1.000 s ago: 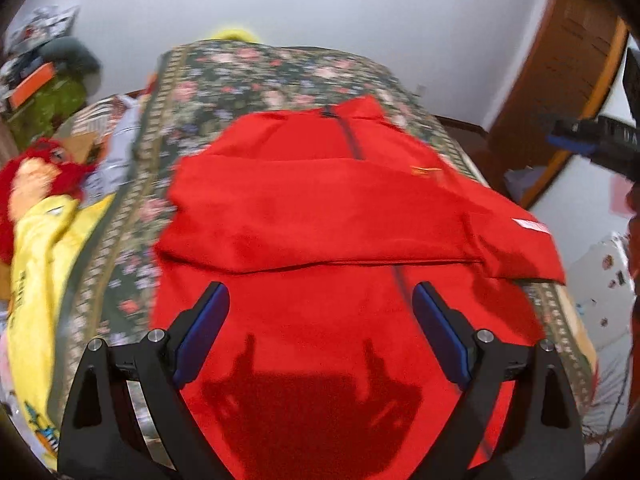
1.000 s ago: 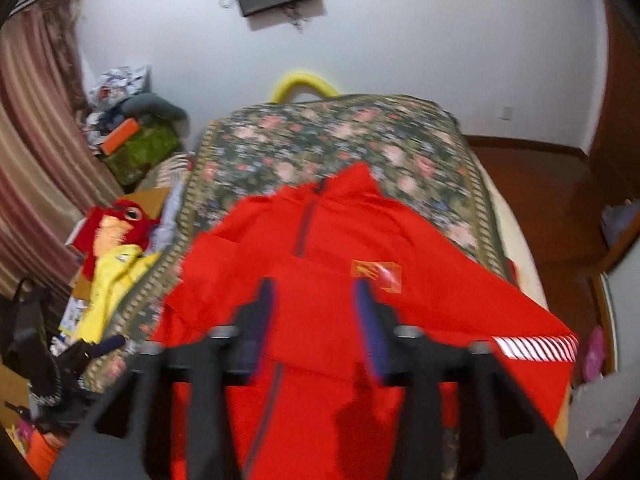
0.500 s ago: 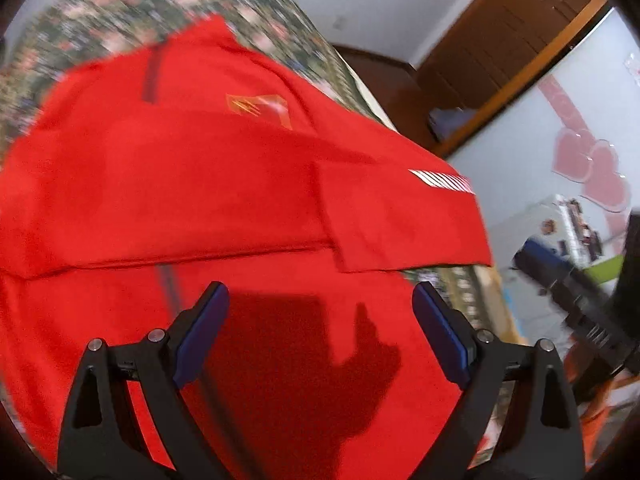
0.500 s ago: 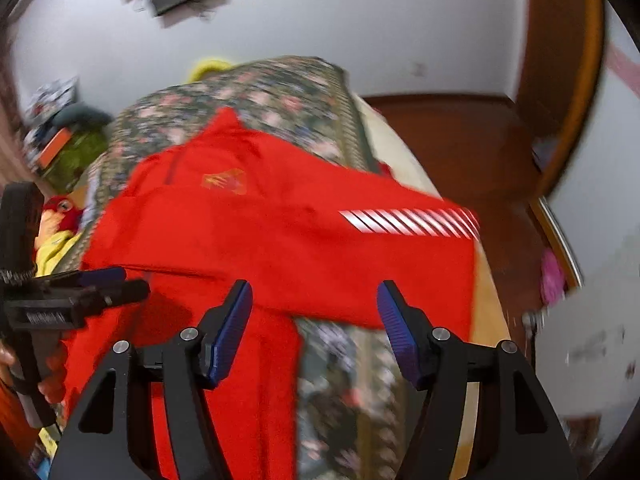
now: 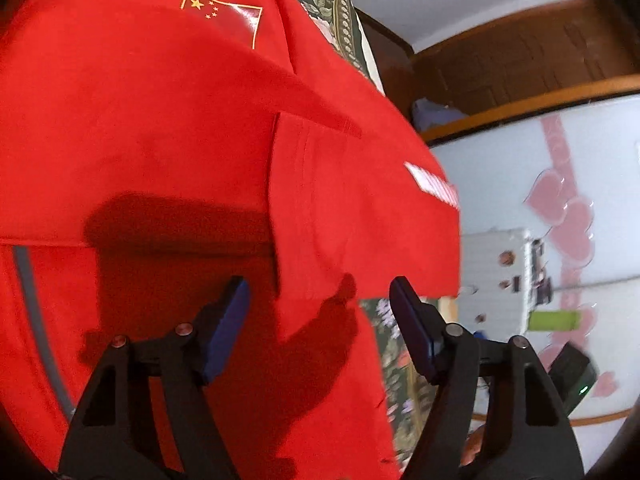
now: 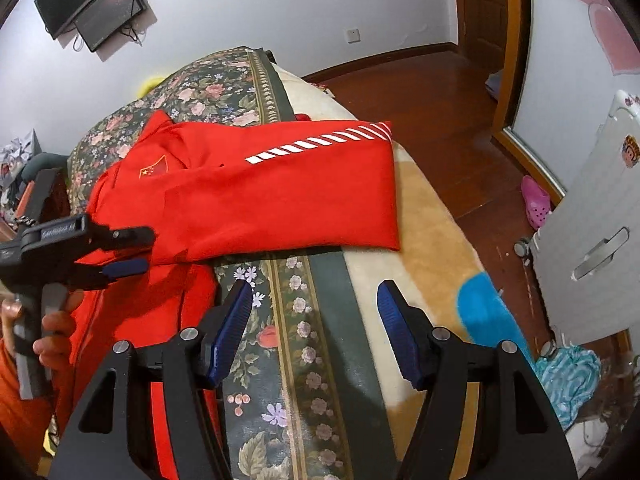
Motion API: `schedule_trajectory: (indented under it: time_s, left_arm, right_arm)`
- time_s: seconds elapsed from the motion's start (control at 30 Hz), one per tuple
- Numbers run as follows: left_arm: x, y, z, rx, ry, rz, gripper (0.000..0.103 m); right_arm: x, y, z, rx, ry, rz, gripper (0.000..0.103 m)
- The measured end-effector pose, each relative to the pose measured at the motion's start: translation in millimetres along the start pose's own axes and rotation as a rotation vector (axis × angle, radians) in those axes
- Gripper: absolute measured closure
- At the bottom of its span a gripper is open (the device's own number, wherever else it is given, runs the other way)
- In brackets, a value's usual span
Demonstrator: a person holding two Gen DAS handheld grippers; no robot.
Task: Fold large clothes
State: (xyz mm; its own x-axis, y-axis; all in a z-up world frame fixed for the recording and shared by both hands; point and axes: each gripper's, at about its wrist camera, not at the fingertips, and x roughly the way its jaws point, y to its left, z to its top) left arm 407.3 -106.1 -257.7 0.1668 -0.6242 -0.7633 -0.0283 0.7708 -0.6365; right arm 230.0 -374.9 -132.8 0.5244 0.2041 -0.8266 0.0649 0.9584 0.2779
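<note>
The red jacket [image 6: 256, 196] lies flat on the bed [image 6: 320, 320], one sleeve [image 6: 320, 184] folded across it. The left gripper [image 5: 320, 320] is wide open above the sleeve's end. The right gripper [image 6: 314, 320] is open too, holding nothing.

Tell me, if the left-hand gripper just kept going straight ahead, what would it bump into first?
Most likely the folded-over sleeve of the red jacket: the left gripper is open, with the sleeve's edge lying just ahead between its fingers. Depth is hard to judge here.
</note>
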Motion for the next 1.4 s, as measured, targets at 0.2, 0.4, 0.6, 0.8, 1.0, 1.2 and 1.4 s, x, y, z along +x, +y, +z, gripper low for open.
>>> schedule_trajectory:
  time_s: [0.2,0.4,0.6,0.8,1.0,1.2,1.4]
  left_arm:
    - [26,3,8,-0.022,0.027,0.005,0.065]
    - [33,4,8,-0.051,0.039,0.045,0.098]
    - [3,-55,7,0.161,-0.034,0.131,0.099]
    - [-92,-144,20,0.422,-0.329,0.206,0.099]
    - [-207,-185,26,0.541,-0.61,0.304,0.099]
    - [-298,-164,31,0.5,-0.785,0.407,0.099]
    - [-340,-95,36,0.383,-0.829,0.478,0.099]
  right_arm:
    - [2,-8,-7,0.025,0.003,0.029,0.042]
    - [0,-13,-9,0.033,0.004,0.012,0.042]
    - [-8,-19,-4,0.061,-0.013,0.006,0.042]
    - [-19,-11,2,0.051,-0.043,0.022,0.042]
    - [-22,3,12,0.04,-0.06,0.056,0.042]
    - [-18,30,18,0.004,-0.067,0.1,0.042]
    - [-3,66,19,-0.064,-0.041,0.122,0.042]
